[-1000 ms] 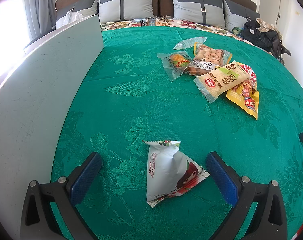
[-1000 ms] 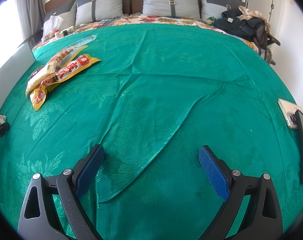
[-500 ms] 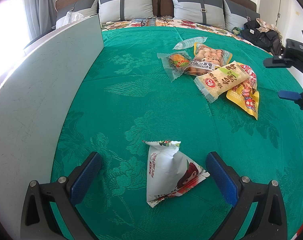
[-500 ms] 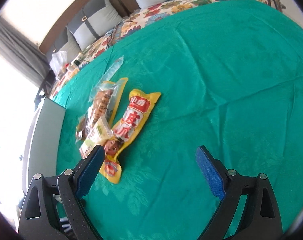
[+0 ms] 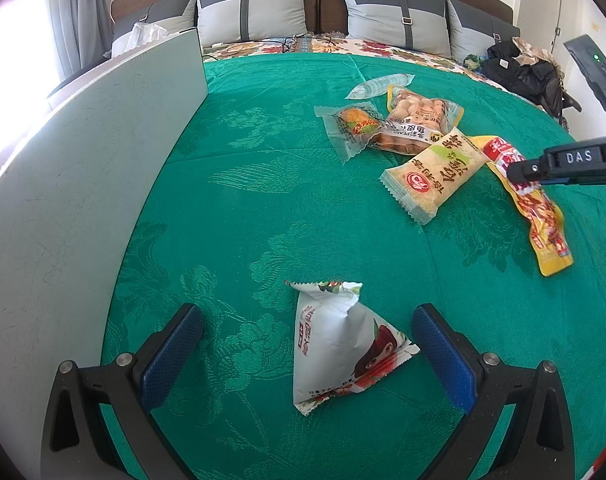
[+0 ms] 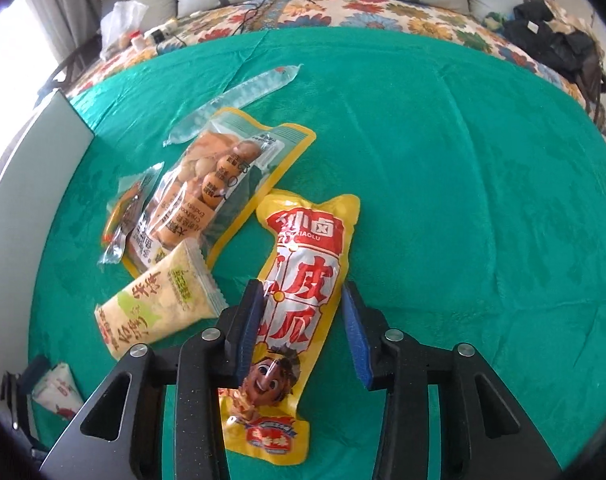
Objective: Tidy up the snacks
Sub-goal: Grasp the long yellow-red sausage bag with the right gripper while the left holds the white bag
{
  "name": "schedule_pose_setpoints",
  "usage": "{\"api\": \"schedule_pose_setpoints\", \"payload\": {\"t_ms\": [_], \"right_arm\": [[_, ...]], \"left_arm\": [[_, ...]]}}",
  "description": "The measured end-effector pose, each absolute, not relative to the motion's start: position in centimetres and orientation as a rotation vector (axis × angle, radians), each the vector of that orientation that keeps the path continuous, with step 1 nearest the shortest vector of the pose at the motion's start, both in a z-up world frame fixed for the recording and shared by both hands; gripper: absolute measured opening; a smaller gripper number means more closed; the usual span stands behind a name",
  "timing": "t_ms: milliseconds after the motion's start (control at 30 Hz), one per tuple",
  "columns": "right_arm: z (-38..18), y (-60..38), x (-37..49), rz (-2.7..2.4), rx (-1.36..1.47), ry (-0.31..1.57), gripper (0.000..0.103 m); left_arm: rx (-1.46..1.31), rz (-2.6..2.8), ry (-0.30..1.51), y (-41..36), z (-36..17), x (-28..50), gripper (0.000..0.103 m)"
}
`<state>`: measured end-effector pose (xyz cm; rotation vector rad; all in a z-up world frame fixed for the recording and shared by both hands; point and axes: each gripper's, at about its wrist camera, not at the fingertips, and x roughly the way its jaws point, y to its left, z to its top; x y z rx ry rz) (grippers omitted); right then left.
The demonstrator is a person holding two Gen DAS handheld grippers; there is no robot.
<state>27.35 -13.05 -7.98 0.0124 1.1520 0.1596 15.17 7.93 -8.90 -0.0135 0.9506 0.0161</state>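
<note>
A white triangular snack pack (image 5: 337,344) lies on the green bedspread between the fingers of my open left gripper (image 5: 307,354), untouched. My right gripper (image 6: 303,326) is over a yellow and red snack pouch (image 6: 303,280). Its jaws straddle the pouch's middle, partly closed; the left pad touches the pouch, the right pad stands a little off it. The same pouch (image 5: 543,220) shows in the left wrist view under the right gripper's body (image 5: 571,162). Beside it lie a pale rice-cracker pack (image 6: 159,312), a clear pouch of round snacks (image 6: 211,184), a small clear packet (image 6: 127,216) and a clear tube (image 6: 239,96).
A grey-white board (image 5: 63,184) stands upright along the left edge of the bed. Grey pillows (image 5: 255,8) line the headboard. Dark clothes (image 5: 523,76) are piled at the far right. A floral sheet with small items (image 6: 151,36) lies at the far left.
My right gripper has swung left and down over the snack pile and narrowed its jaws around the yellow pouch. The left gripper and the triangular pack have not moved.
</note>
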Motion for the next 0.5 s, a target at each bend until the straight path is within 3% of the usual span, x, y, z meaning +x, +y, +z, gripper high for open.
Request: {"api": "schedule_pose_setpoints", "payload": {"t_ms": [167, 300, 333, 433, 500], "right_arm": [[-7.6, -17.1, 22.5, 0.224, -0.069, 1.16, 0.038], [-7.8, -21.4, 19.5, 0.26, 0.066, 1.155, 0.038], [-7.8, -22.6, 19.0, 0.263, 0.121, 1.146, 0.04], [-7.5, -25.3, 17.6, 0.213, 0.246, 1.127, 0.063], [-7.3, -25.5, 17.3, 0.197, 0.252, 1.149, 0.063]], "left_arm": [[-0.014, 0.016, 0.95, 7.9, -8.9, 15.2, 0.103], [-0.014, 0.016, 0.95, 8.0, -8.9, 15.2, 0.103], [-0.014, 0.016, 0.95, 8.0, -8.9, 15.2, 0.103], [-0.011, 0.009, 0.953, 7.9, -8.9, 15.1, 0.103], [0.017, -0.041, 0.998, 7.8, -8.8, 15.2, 0.103]]}}
